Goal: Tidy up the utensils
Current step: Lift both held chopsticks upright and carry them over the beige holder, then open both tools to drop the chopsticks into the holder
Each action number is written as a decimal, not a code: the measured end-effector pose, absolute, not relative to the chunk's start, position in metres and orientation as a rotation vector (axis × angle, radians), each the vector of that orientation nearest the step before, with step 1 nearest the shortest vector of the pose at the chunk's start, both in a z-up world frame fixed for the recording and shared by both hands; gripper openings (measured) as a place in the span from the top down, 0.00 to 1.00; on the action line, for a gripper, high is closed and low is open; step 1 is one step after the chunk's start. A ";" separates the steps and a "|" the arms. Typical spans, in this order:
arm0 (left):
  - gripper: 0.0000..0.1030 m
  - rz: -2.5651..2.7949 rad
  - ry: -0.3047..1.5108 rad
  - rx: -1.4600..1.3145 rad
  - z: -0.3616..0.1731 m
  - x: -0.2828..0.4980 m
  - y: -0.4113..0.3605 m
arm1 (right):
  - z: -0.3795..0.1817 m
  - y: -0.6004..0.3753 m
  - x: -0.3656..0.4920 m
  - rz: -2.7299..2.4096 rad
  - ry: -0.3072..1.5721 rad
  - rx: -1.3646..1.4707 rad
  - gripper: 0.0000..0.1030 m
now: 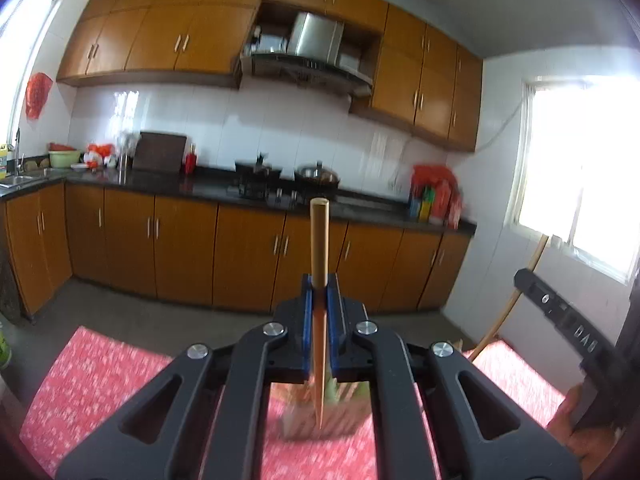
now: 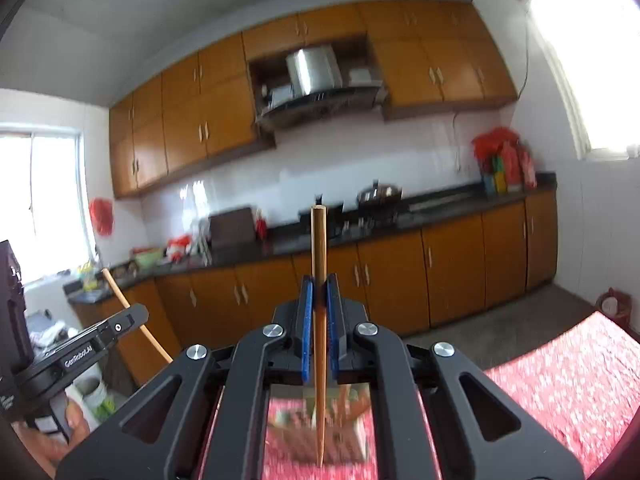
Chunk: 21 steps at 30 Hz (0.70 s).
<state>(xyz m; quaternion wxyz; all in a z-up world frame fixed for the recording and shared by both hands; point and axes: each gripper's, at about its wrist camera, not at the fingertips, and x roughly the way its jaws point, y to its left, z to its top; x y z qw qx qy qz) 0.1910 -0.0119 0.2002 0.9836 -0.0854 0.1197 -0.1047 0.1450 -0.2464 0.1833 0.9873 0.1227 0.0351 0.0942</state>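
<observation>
left hand-held gripper (image 1: 319, 280): closed on a wooden chopstick (image 1: 319, 240), pinched between the blue pads (image 1: 307, 308); the thick square end stands up past the fingertips, the thin tip points back down toward the camera.
right hand-held gripper (image 2: 319, 284): clamped the same way on a second chopstick (image 2: 319, 248) — blunt end up, pointed end low between the black linkage arms.
each seen from the other: in my left view the right hand-held gripper's black body shows at the far right edge with its stick slanting up beside it; in my right view the left one sits at the lower left, its stick angled up too.
utensil holder (image 1: 320, 416): a blurred container on the red patterned cloth (image 1: 100, 380), directly under the chopstick tips in both views; what it holds is too smeared to tell.
surface: covered by that red cloth with small white marks.
background: orange wood cabinets (image 1: 248, 256), a dark counter, a range hood (image 1: 308, 60), a pot on the stove (image 1: 318, 174) — bright windows at the sides.
</observation>
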 end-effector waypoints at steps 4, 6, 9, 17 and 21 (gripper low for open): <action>0.92 -0.181 0.179 -0.191 0.215 0.210 -0.022 | 0.188 -0.246 0.161 0.165 -0.006 0.256 0.93; 0.92 -0.170 0.167 -0.194 0.214 0.219 -0.024 | 0.183 -0.241 0.176 0.150 -0.029 0.243 0.93; 0.92 -0.168 0.179 -0.198 0.204 0.238 -0.026 | 0.167 -0.234 0.193 0.139 -0.018 0.225 0.93; 0.82 -0.172 0.293 -0.198 0.160 0.269 -0.028 | 0.128 -0.236 0.210 0.145 0.101 0.218 0.77; 0.53 -0.151 0.271 -0.189 0.164 0.255 -0.018 | 0.139 -0.246 0.187 0.107 0.061 0.202 0.34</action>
